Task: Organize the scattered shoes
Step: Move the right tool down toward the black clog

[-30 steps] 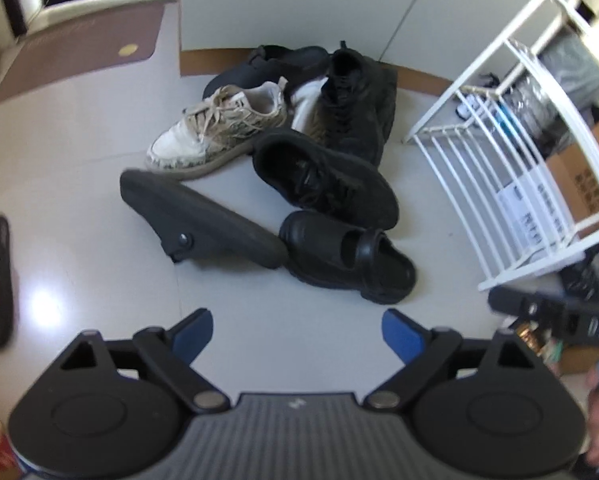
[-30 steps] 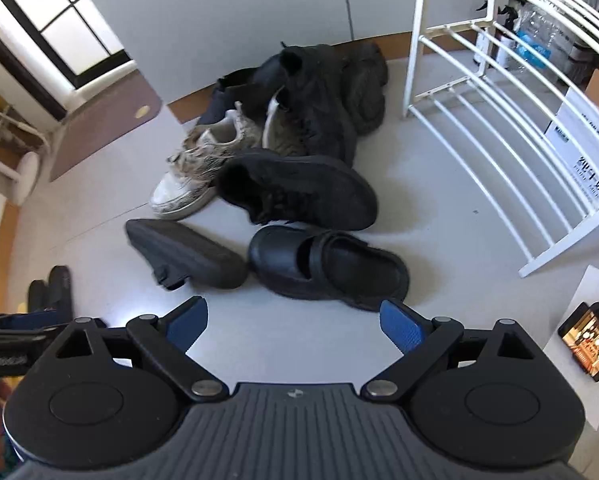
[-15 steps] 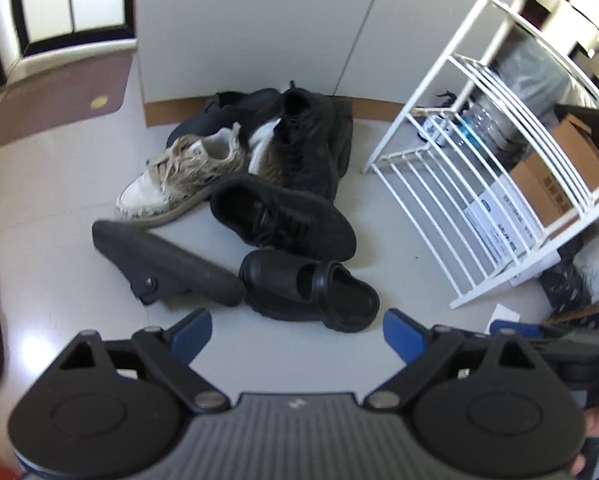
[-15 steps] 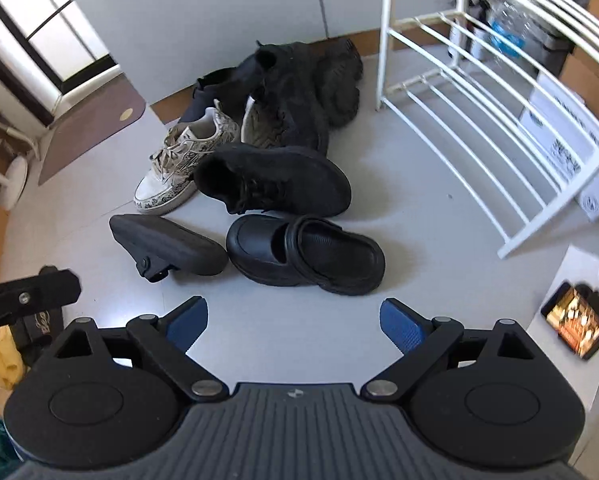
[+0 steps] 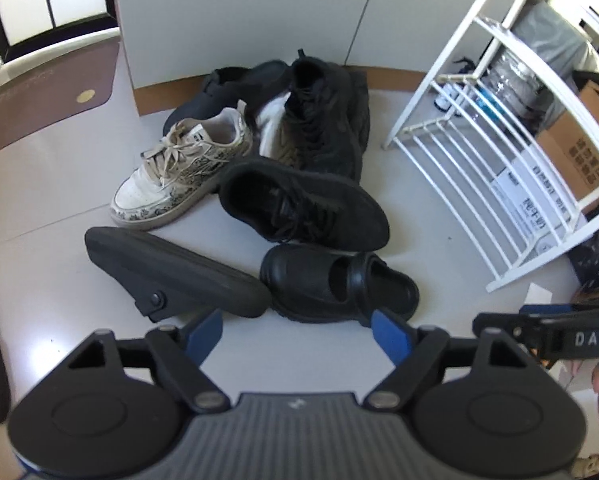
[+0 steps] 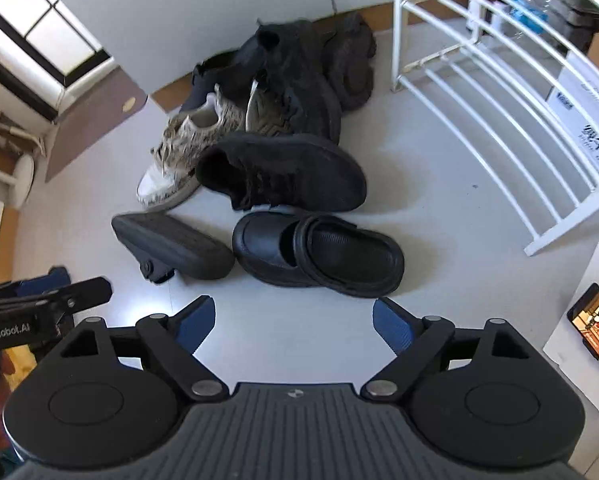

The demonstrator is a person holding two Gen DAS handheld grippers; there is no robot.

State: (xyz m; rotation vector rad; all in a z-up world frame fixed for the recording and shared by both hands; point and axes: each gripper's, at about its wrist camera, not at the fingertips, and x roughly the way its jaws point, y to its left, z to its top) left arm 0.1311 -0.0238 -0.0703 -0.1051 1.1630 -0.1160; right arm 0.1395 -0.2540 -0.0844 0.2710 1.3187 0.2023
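Both grippers, left [image 5: 297,330] and right [image 6: 293,316], spread but just narrowing with nothing between, hang over the clog [image 6: 317,254] at frame centre; rack [image 6: 499,92] upper right awaits shoes.

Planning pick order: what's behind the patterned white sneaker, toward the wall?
Behind the white sneaker lies a dark slip-on shoe, only partly visible, and beside it a tall black shoe leaning over a pale upturned sole. Whatever lies beneath them is covered.
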